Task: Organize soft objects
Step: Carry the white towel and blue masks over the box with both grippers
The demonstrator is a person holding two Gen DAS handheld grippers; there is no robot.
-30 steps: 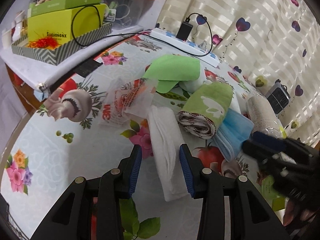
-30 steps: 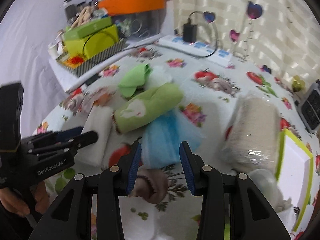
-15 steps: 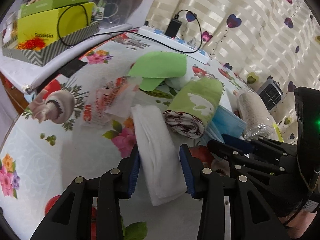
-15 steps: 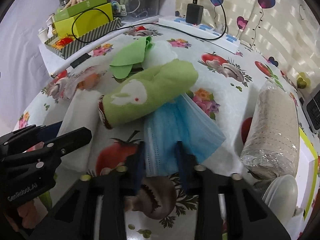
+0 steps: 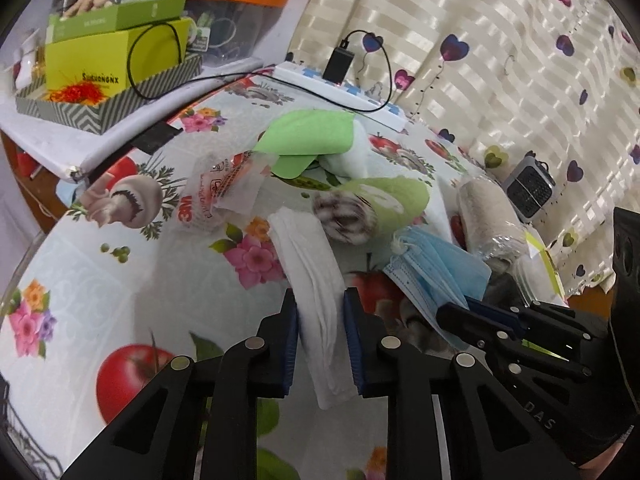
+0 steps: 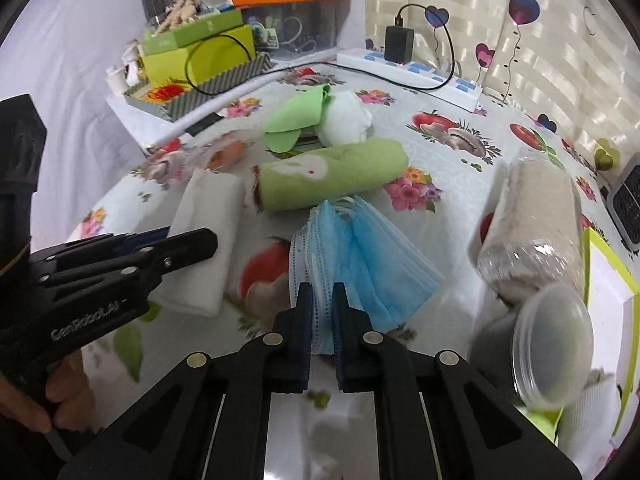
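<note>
A white folded cloth (image 5: 308, 252) lies lengthwise on the flowered tablecloth (image 5: 120, 272). My left gripper (image 5: 320, 320) has its near end between the blue pads; the jaws are closing and press its sides. A stack of blue face masks (image 6: 372, 256) fans out in front of my right gripper (image 6: 320, 304), which is shut on the stack's near edge. Behind both lies a rolled green towel (image 6: 332, 176) with a rabbit print. The left gripper (image 6: 200, 242) shows at the left of the right wrist view.
A flat green cloth (image 5: 312, 140) and a white bundle (image 6: 344, 120) lie farther back, a 3M packet (image 5: 216, 196) to the left. A wrapped beige roll (image 6: 536, 216) and a clear tub (image 6: 552, 344) stand right. A power strip (image 5: 340, 88) and box tray (image 5: 108, 92) line the back.
Both pairs of jaws have closed from wide open: the left onto the white cloth's near end, the right onto the edge of the blue masks. Both grippers moved slightly forward.
</note>
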